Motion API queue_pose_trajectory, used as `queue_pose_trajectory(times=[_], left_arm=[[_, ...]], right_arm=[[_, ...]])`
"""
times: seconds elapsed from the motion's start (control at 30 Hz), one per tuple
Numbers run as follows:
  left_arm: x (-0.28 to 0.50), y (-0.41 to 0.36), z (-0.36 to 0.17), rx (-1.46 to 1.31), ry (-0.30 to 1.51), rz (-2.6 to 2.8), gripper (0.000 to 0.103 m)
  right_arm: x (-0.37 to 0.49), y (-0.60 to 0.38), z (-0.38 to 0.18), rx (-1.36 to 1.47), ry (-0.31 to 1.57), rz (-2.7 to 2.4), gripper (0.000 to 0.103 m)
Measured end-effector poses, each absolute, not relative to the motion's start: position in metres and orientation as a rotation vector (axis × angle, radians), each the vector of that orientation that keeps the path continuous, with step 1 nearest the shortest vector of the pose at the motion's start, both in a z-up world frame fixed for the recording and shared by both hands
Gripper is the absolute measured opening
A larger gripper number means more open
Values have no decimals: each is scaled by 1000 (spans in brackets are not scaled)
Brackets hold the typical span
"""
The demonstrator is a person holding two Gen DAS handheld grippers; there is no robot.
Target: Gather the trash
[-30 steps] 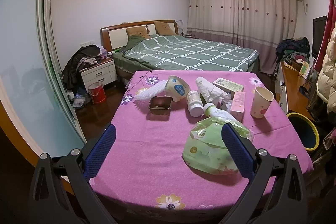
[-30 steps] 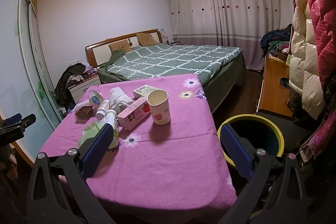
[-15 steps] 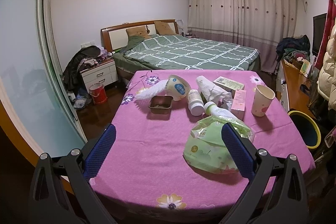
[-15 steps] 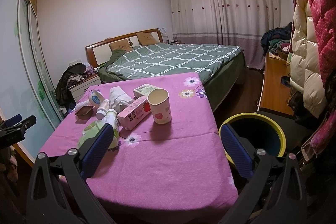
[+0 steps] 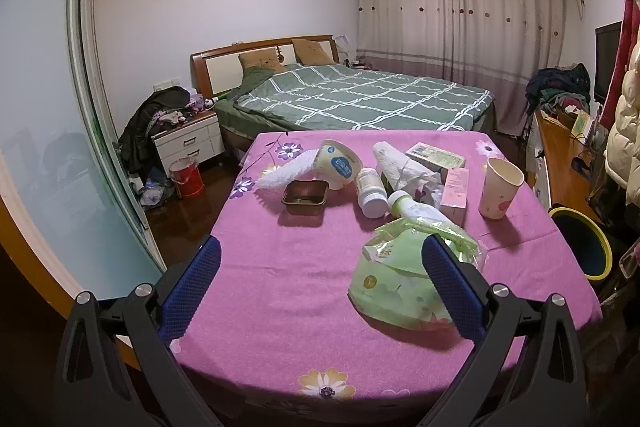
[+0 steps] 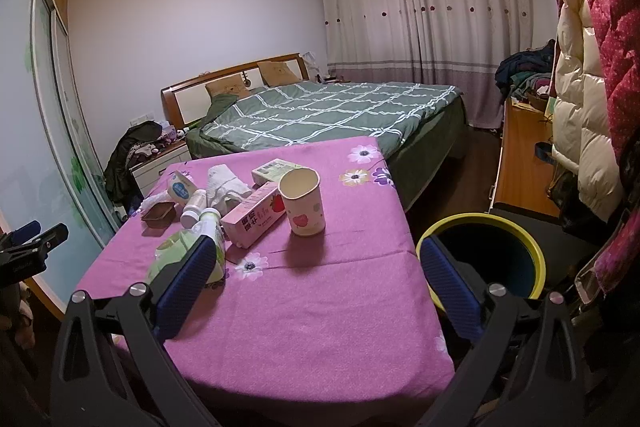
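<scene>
Both the left tool (image 5: 320, 279) and right tool (image 6: 316, 275) gape wide, holding nothing. Trash, including a paper cup (image 6: 303, 202) and green pouch (image 5: 396, 283), lies on the pink surface (image 6: 320, 307); the bin (image 6: 486, 259) stands beside it.

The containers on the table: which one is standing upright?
The paper cup with the red apple print stands upright, mouth open upward. The two white bottles beside the pink carton lie on their sides.

1. The left gripper (image 5: 320, 281) hangs wide open over the near edge of the purple table (image 5: 280, 279).
2. A green pouch (image 5: 404, 279) lies just by its right finger.
3. A paper cup (image 5: 500, 187) stands upright, with the yellow-rimmed bin (image 5: 582, 247) beyond the table's right edge.
</scene>
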State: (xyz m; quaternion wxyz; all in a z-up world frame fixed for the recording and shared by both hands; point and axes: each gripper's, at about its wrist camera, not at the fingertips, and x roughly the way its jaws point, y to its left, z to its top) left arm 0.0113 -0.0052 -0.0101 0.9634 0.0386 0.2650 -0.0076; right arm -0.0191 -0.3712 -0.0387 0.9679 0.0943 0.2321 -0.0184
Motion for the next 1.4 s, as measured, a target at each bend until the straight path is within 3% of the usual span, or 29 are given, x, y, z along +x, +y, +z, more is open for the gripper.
queue_pose_trajectory(times=[1.4], left_arm=[[14, -9, -18, 88, 552, -20, 99]], right_arm=[[-15, -376, -46, 196, 491, -37, 97]])
